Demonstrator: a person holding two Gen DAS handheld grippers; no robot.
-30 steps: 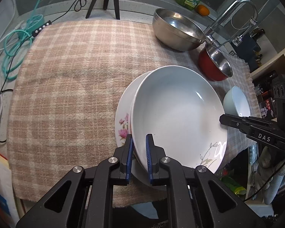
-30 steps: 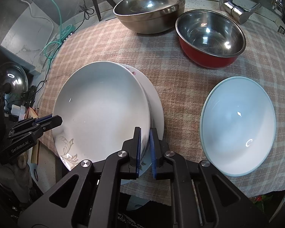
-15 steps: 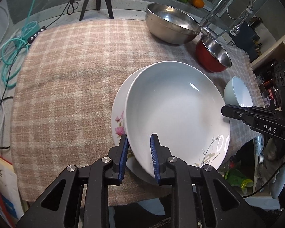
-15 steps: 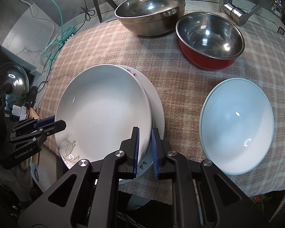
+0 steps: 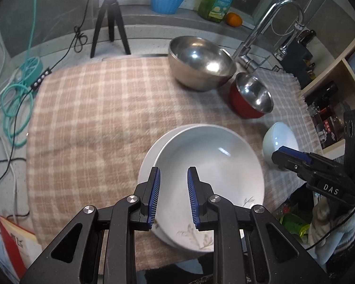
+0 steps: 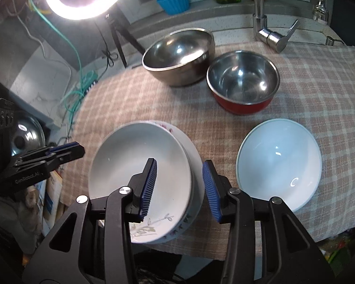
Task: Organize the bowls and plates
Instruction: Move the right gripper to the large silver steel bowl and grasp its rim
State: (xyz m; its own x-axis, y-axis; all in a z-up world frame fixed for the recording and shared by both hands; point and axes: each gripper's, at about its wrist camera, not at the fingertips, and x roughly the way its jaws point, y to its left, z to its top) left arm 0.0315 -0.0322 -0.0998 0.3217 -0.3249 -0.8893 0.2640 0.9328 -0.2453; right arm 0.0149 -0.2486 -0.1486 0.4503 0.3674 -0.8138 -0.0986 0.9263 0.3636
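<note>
Left wrist view: the left gripper (image 5: 172,196) hangs released above the white deep plate (image 5: 210,184), its blue pads clear of the rim and nothing between them. That plate sits stacked on a flowered plate (image 5: 146,165) at the near edge of the plaid cloth (image 5: 94,118), and both reach to or slightly past that edge. The risk I see is a nudge from either gripper tipping the stack off the near edge. The right gripper (image 5: 293,157) shows at the right, close to the pale blue bowl (image 5: 280,139).

Right wrist view: the right gripper (image 6: 179,187) has just been opening; its jaws stand wide and hold nothing, straddling the right rim of the stack from above without touching it. The upper plate sits off-centre on the lower one, so it may slide or rock. The pale blue bowl lies just beside the stack, the steel bowl (image 6: 179,56) and red bowl (image 6: 243,85) toward the far edge, touching each other; a careless reach could knock them together.
</note>
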